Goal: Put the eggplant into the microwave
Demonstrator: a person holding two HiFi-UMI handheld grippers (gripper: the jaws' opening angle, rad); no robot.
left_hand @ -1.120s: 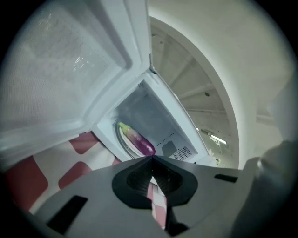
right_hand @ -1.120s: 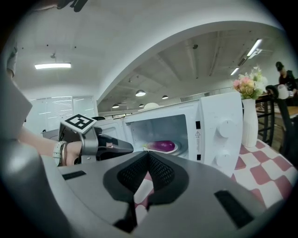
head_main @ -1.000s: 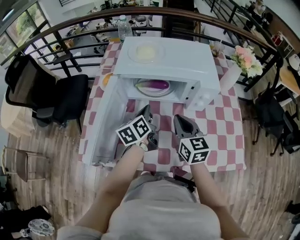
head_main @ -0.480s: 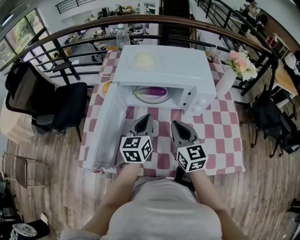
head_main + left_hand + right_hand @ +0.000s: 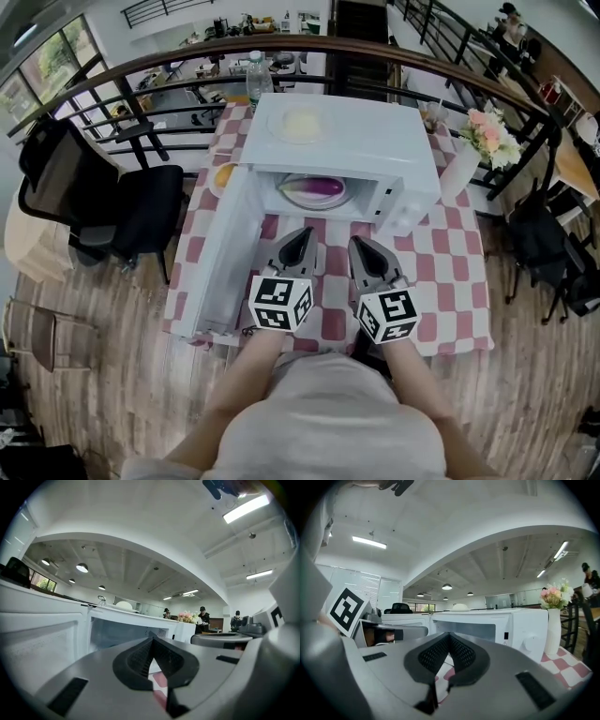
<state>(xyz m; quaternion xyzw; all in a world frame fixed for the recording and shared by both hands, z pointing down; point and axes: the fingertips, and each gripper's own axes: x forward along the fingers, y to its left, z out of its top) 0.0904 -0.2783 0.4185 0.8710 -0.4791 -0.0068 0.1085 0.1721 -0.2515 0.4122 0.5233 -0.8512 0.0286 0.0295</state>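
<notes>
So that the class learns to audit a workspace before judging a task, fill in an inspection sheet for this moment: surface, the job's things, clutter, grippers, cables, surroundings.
Surface: table under a red-and-white checked cloth.
Job's things: white microwave, its door swung open to the left; eggplant lying on a plate inside.
Clutter: round dish on the microwave's top; bottle behind it; orange item at its left, partly hidden; vase of flowers at its right.
Grippers: left gripper and right gripper both shut and empty, side by side before the opening.
Cables: nothing seen.
Surroundings: black office chair, curved railing, wood floor.
</notes>
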